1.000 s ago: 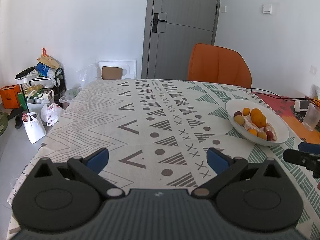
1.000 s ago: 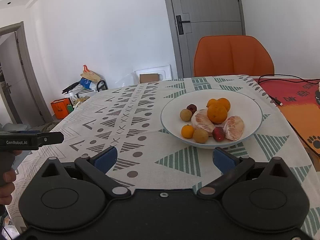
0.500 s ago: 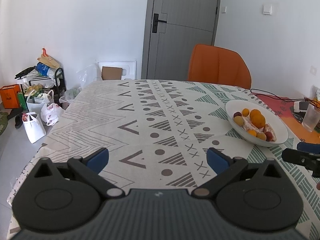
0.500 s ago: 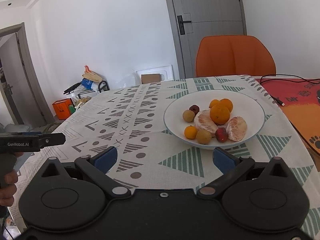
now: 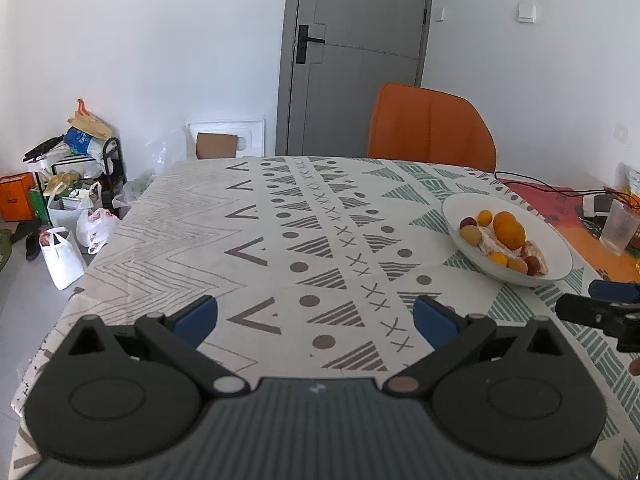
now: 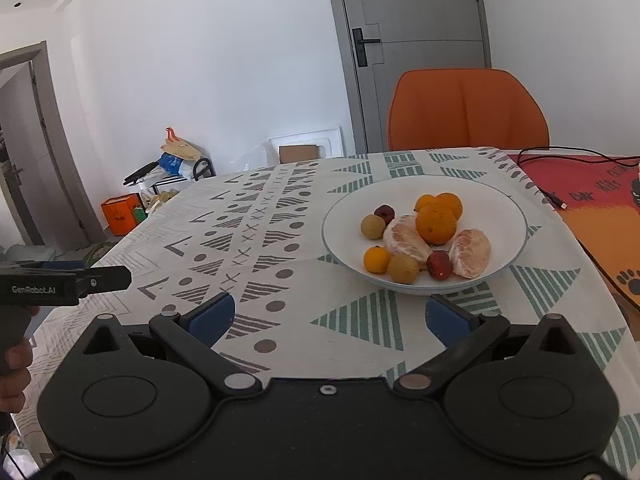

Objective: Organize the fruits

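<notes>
A white plate [image 6: 500,208] on the patterned tablecloth holds oranges [image 6: 436,222], peeled pomelo segments [image 6: 470,252], small brown fruits [image 6: 403,268], a small orange [image 6: 376,259] and red fruits [image 6: 439,265]. My right gripper [image 6: 328,318] is open and empty, just in front of the plate. My left gripper [image 5: 316,316] is open and empty over the cloth, left of the plate [image 5: 556,256]. The right gripper's tip [image 5: 600,308] shows at the left wrist view's right edge.
An orange chair [image 6: 468,112] stands behind the table. A red-orange mat [image 6: 592,196] with a black cable lies right of the plate. A clear cup [image 5: 618,228] and a power strip sit at the far right. Bags and boxes [image 5: 68,200] clutter the floor on the left.
Both grippers have drifted slightly; the plate sits a little lower and nearer in the right wrist view. Both stay open and empty.
</notes>
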`<move>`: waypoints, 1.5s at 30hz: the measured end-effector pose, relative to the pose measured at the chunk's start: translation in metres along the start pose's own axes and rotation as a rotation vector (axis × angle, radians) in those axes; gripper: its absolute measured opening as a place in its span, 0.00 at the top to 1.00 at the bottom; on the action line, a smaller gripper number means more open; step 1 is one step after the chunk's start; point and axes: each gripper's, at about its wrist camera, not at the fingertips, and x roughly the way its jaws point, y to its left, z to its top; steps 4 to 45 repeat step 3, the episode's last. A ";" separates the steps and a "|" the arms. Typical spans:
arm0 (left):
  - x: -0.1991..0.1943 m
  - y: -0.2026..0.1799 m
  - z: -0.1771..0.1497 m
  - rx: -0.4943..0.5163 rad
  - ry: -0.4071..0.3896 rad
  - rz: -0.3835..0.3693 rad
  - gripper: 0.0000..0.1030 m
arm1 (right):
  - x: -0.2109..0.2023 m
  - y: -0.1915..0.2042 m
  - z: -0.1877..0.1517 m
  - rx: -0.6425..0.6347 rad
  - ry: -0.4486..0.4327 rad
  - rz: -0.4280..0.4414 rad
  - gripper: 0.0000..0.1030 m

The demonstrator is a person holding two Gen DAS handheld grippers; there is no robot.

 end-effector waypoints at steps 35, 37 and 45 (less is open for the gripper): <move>0.000 0.001 0.000 -0.003 0.001 -0.001 0.00 | 0.001 0.002 -0.001 -0.003 0.002 0.002 0.00; 0.000 0.001 0.000 -0.003 0.001 -0.001 0.00 | 0.001 0.002 -0.001 -0.003 0.002 0.002 0.00; 0.000 0.001 0.000 -0.003 0.001 -0.001 0.00 | 0.001 0.002 -0.001 -0.003 0.002 0.002 0.00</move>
